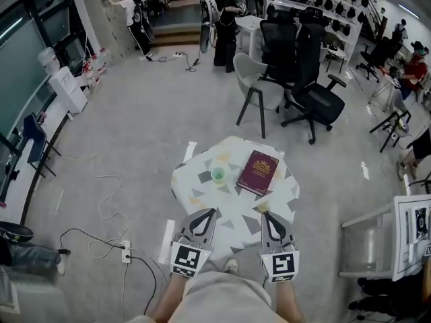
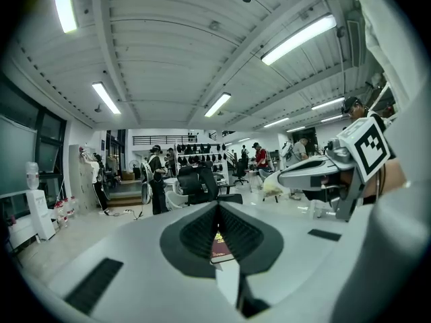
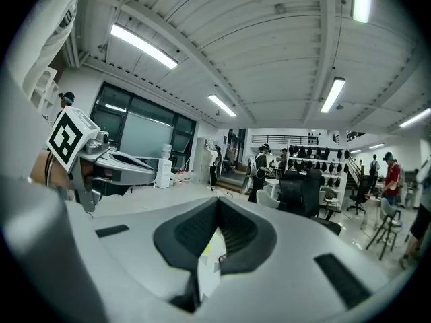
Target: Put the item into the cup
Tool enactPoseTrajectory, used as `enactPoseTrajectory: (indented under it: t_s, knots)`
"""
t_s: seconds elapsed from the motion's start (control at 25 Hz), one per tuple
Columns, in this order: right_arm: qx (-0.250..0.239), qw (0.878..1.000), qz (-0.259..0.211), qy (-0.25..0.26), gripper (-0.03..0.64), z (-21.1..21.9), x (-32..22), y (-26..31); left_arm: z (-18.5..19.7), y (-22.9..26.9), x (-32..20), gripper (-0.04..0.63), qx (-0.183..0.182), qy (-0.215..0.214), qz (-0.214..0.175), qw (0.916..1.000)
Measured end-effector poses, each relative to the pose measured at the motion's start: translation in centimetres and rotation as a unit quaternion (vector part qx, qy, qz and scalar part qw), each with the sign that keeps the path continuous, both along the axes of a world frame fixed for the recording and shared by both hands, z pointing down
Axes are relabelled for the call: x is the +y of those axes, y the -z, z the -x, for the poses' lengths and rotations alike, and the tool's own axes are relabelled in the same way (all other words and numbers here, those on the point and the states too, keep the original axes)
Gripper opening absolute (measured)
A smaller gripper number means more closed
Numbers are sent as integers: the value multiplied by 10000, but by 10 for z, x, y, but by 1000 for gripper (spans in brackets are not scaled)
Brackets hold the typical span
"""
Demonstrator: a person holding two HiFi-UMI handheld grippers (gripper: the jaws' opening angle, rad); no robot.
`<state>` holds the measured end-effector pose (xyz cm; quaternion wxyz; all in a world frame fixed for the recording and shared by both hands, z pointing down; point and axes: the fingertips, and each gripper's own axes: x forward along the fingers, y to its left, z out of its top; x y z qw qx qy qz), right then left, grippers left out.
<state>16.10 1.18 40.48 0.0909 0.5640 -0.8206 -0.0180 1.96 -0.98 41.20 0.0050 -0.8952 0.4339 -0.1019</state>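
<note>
A small green cup (image 1: 217, 174) stands upright near the middle of a small pale table with coloured flecks (image 1: 192, 187). A maroon book (image 1: 258, 171) lies flat just right of the cup. My left gripper (image 1: 211, 212) hovers over the table's near edge, shut and holding nothing. My right gripper (image 1: 265, 215) is beside it, also shut and holding nothing. In the left gripper view the jaws meet at their tips (image 2: 217, 204), and a strip of the book (image 2: 219, 247) shows below them. The right gripper view shows its tips touching (image 3: 217, 201). I see no other loose item.
A grey chair (image 1: 259, 93) and black office chairs (image 1: 310, 79) stand beyond the table. A white shelf unit (image 1: 397, 241) is at the right. Cables and a power strip (image 1: 125, 251) lie on the floor at the left. People stand at the far end of the room.
</note>
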Motion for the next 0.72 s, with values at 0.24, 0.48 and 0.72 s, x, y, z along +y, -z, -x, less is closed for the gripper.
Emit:
enactPoseTrajectory:
  t_s: [0.24, 0.48, 0.72]
  knots:
    - [-41, 10000, -59, -37, 5, -11, -26, -2, -13, 2, -26, 11, -10, 18, -27, 10000]
    - [-143, 9999, 44, -7, 5, -7, -58, -8, -17, -3, -59, 11, -9, 10, -39, 10000]
    - [-114, 9997, 116, -207, 5, -9, -92, -23, -13, -18, -94, 11, -10, -99, 117, 9999]
